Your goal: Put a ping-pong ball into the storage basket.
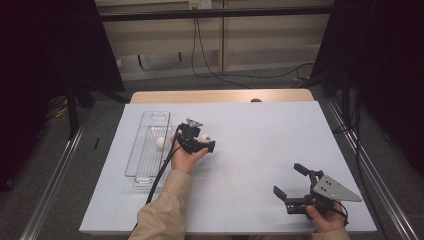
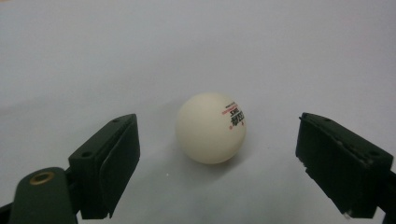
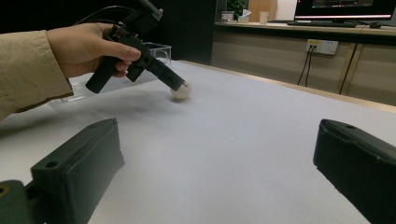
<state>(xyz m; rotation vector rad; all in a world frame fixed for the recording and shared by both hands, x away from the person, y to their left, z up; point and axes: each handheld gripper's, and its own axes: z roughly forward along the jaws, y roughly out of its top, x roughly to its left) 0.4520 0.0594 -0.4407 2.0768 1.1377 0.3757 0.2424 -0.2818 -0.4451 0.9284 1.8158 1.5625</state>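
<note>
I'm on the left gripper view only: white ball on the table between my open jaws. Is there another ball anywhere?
Observer: Yes. In the high view a second white ball lies inside the clear tray, left of your left gripper.
Operator: Where is the other gripper?
Observer: The right gripper is at the table's near right corner, jaws open, holding nothing.
Operator: Is my ball touching the tray?
Observer: No. The ball at your gripper sits on the bare white table, apart from the tray, to its right.
</note>
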